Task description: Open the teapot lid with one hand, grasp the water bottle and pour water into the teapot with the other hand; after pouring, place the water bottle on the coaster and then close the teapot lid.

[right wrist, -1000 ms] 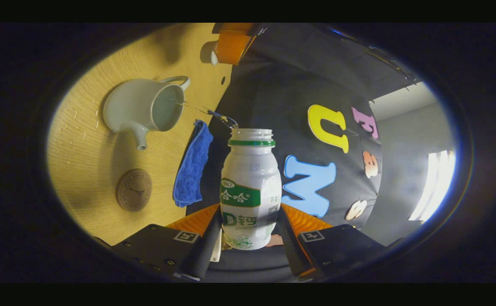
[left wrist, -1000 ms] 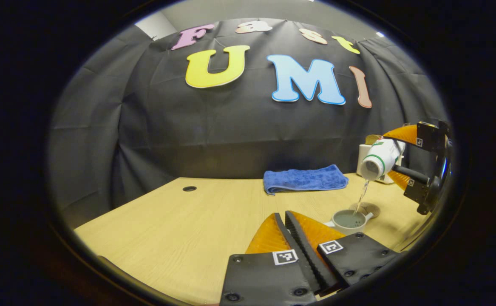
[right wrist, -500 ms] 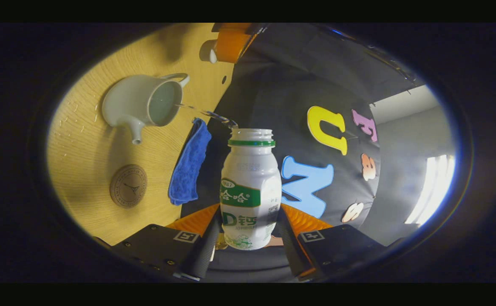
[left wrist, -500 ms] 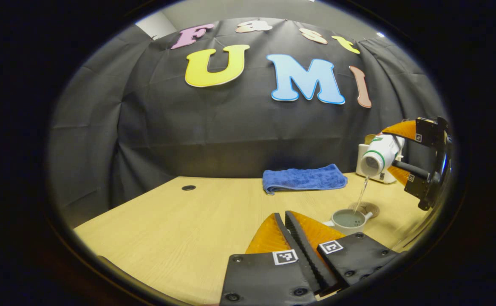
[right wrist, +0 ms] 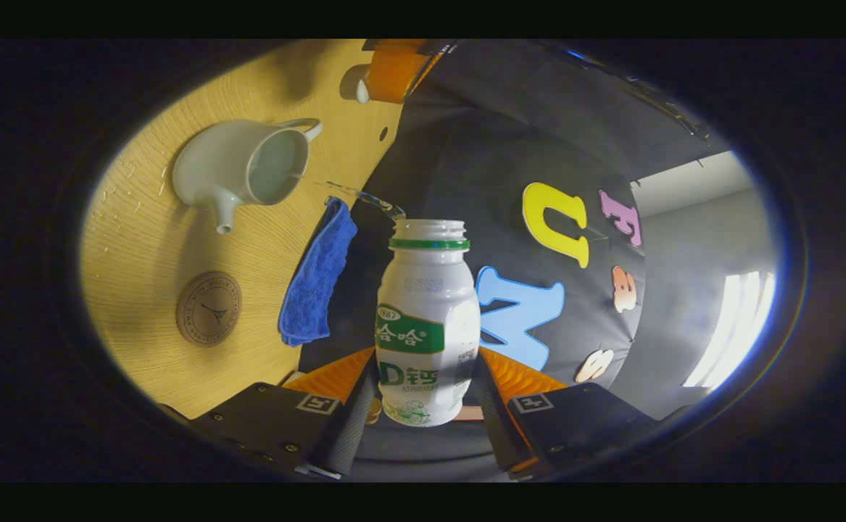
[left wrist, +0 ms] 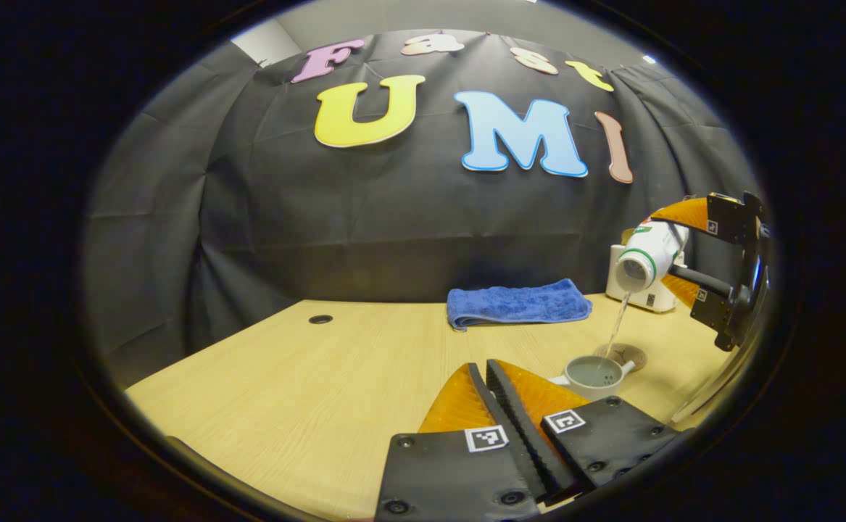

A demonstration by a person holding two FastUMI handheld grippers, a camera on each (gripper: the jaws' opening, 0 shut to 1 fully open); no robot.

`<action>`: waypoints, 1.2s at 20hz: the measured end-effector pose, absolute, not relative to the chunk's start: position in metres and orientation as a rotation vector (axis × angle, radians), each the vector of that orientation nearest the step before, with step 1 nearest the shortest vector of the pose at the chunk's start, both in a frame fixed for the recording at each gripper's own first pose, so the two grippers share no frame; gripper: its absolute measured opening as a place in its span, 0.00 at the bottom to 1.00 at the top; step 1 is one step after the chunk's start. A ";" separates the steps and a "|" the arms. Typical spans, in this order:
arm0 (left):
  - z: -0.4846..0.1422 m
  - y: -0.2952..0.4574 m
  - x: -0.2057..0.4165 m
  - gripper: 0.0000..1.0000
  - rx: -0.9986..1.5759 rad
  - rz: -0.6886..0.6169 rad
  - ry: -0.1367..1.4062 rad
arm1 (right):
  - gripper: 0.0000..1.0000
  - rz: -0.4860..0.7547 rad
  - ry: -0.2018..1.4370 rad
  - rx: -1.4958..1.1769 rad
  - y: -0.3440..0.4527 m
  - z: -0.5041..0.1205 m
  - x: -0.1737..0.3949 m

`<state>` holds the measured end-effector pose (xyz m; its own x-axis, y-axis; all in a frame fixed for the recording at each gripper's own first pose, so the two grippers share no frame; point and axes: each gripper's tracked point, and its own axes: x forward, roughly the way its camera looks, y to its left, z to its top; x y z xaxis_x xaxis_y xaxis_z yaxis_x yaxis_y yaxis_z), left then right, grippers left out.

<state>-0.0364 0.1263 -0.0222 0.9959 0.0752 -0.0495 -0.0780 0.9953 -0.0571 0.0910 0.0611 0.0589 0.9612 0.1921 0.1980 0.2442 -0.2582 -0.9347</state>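
Right gripper (right wrist: 423, 395) clamped on water bottle (right wrist: 427, 326), both fingers pressing its sides. Tipped further than second ago, mouth lifted slightly, thin stream (left wrist: 617, 326) still running into open teapot (left wrist: 594, 375) on table (left wrist: 307, 391). Coaster (right wrist: 209, 308) bare beside teapot, blue towel (left wrist: 517, 305) behind. Left gripper (left wrist: 486, 373) unmoved, fingers nearly together; lid (right wrist: 362, 90) pinched at its tips in right gripper view.

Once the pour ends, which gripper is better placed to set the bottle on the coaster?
Right. The right gripper is shut on the water bottle, tilted over the teapot, with the coaster beside it.
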 end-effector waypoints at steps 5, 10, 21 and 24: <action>-0.023 0.126 -0.036 0.06 -0.058 0.075 0.050 | 0.71 -0.057 -0.329 -1.860 0.061 0.062 0.091; -0.022 0.125 -0.037 0.06 -0.057 0.072 0.050 | 0.71 -0.061 -0.338 -1.872 0.062 0.064 0.091; -0.023 0.125 -0.036 0.06 -0.054 0.067 0.051 | 0.69 -0.072 -0.370 -1.907 0.065 0.073 0.090; -0.023 0.125 -0.036 0.06 -0.055 0.067 0.051 | 0.71 -0.072 -0.378 -1.917 0.066 0.074 0.090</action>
